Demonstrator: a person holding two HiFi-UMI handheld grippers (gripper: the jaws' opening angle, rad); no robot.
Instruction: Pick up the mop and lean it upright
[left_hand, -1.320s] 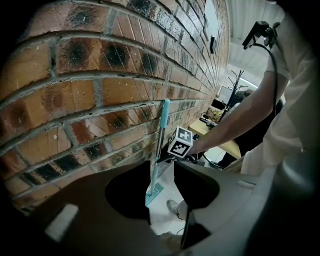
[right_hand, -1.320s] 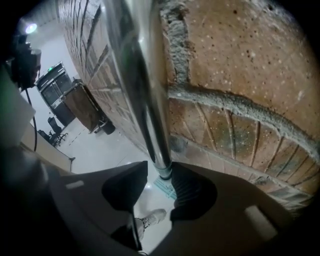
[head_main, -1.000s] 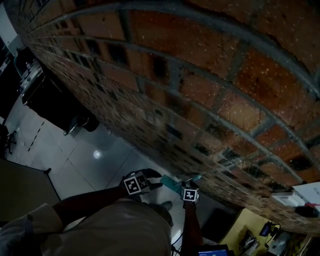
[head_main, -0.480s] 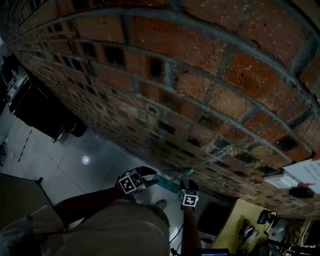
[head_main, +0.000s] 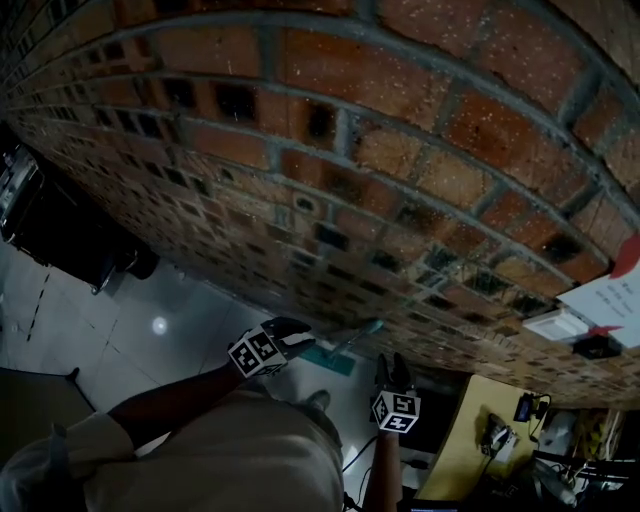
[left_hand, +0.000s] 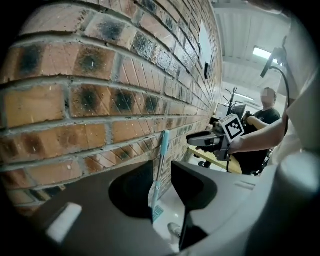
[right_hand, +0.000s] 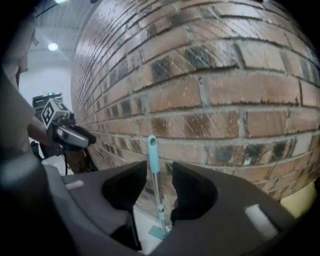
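Mop is leaning on the brick wall, free of my left gripper and right gripper. Both have jaws apart but just been closing, nothing between. The slick floor might let its foot slide.

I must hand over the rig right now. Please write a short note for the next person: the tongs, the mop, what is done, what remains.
Left tongs: open, jaws have just been closing, nothing between them; the mop stands beyond, ungripped.
Right tongs: the same, open, empty, jaws just closing.
Mop: upright, handle top against the brick wall, head on the floor.
Done: mop leaned and released.
Left: nothing, apparently; only watch that it does not slide.
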